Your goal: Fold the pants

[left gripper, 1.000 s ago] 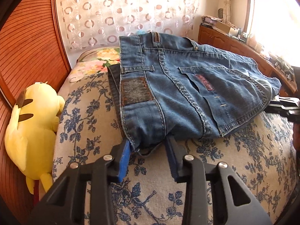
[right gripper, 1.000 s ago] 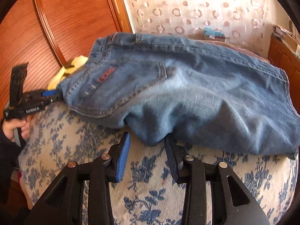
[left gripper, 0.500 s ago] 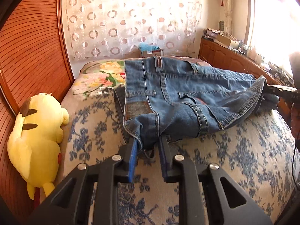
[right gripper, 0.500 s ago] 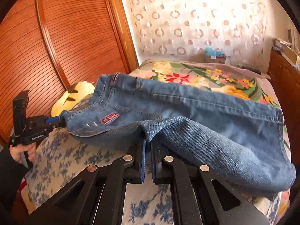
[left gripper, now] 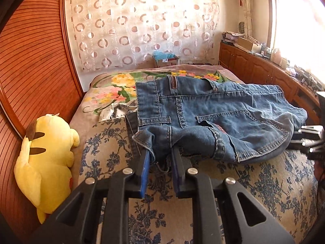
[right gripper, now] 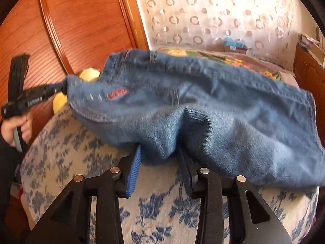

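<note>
Blue jeans (left gripper: pixel 213 109) lie folded across the bed, waistband toward the far side. My left gripper (left gripper: pixel 160 156) is shut on a bunched corner of the denim at the near edge and holds it slightly raised. The right wrist view shows that gripper (right gripper: pixel 61 87) pinching the jeans' (right gripper: pixel 203 105) left corner, with a person's hand (right gripper: pixel 14 130) on its handle. My right gripper (right gripper: pixel 159 156) has its jaws opening; a bulge of denim sits loosely between the blue pads (right gripper: pixel 134 168). In the left wrist view the right gripper (left gripper: pixel 300 136) is at the jeans' right edge.
A yellow plush toy (left gripper: pixel 46 152) lies on the bed's left side against the ribbed wooden panel (left gripper: pixel 30 61). The blue-flowered bedspread (left gripper: pixel 264 183) runs under the jeans. A low wooden cabinet (left gripper: pixel 254 69) with clutter lines the right wall. A small box (left gripper: pixel 166 61) stands beyond the bed.
The right jaws, shut on a lifted denim fold half a second ago, now stand apart and the fold has sunk toward the bed. The left gripper closed on its corner and rose a little.
</note>
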`<state>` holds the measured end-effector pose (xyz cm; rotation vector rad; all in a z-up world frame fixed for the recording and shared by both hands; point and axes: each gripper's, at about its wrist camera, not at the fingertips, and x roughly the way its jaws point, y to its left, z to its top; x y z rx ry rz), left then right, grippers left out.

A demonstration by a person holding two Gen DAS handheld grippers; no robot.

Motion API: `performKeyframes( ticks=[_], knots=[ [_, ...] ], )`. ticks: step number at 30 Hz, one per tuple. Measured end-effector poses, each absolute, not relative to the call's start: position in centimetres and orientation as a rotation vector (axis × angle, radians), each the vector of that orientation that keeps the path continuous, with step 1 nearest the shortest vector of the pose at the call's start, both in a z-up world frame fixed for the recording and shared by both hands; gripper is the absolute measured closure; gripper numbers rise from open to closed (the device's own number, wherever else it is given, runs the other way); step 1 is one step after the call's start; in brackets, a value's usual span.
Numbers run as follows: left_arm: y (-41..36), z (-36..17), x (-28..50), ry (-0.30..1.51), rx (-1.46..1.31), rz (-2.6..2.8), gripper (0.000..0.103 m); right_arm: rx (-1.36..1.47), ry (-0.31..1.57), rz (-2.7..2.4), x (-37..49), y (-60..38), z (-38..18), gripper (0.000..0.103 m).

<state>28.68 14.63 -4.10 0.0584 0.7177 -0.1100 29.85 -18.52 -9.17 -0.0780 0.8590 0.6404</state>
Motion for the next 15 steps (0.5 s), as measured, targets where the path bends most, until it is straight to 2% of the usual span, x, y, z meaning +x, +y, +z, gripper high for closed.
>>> performKeyframes(
  ticks=[7,9,10,11,15],
  knots=[
    [14.5,-4.4,28.6,0.721,0.057,-0.106,0.088,-0.101,0.871,0.662,29.6,-17.5,-10.1,0.064],
    [14.5,-4.5,28.5,0.717,0.059,-0.106,0.090,-0.109,0.855,0.665,29.7,-17.2,-9.7,0.066],
    [14.5,-4.5,28.5,0.717,0.056,-0.108,0.091,-0.111,0.846,0.665,29.8,-17.1,-9.4,0.087],
    [14.5,-4.5,28.6,0.717,0.054,-0.106,0.092,-0.109,0.841,0.668,29.9,-17.0,-9.1,0.097],
    [14.3,-3.1,29.0,0.692,0.055,-0.096,0.095,-0.052,0.766,0.662,31.0,-17.7,-5.5,0.102]
  ],
)
